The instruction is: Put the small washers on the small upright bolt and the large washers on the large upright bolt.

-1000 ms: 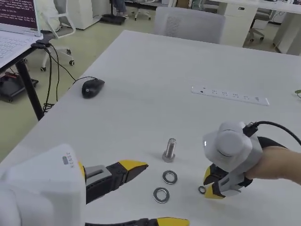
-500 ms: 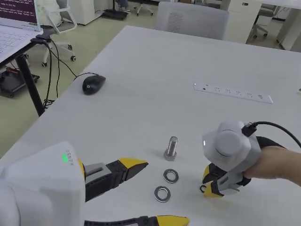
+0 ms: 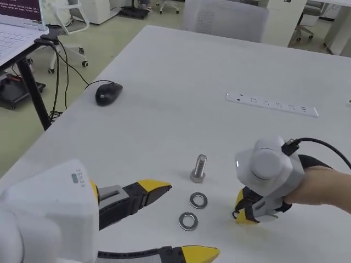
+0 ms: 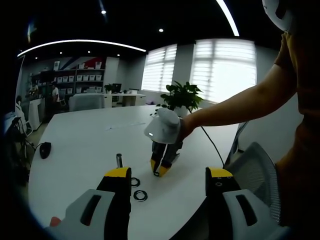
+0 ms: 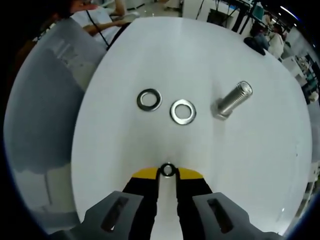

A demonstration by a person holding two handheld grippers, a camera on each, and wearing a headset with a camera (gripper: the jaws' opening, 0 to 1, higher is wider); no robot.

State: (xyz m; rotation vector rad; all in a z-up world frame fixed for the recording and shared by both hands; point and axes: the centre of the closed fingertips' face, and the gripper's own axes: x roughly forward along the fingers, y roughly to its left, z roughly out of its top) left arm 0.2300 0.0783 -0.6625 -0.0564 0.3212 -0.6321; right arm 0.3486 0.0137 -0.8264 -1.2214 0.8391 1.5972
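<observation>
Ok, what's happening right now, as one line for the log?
right hand-held gripper: shut on small washer | left hand-held gripper: open | large washers: two, flat on table near upright bolt | bolt: bare

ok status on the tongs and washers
Right tongs shut on small steel washer. Left tongs open, hovering. Two large steel washers flat by upright silver bolt. Bolt unobstructed.

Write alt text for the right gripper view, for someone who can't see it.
The right claw pinches a small washer between its yellow tips over a white table. Beyond it lie two large washers side by side, with an upright bolt standing to their right in the frame.
</observation>
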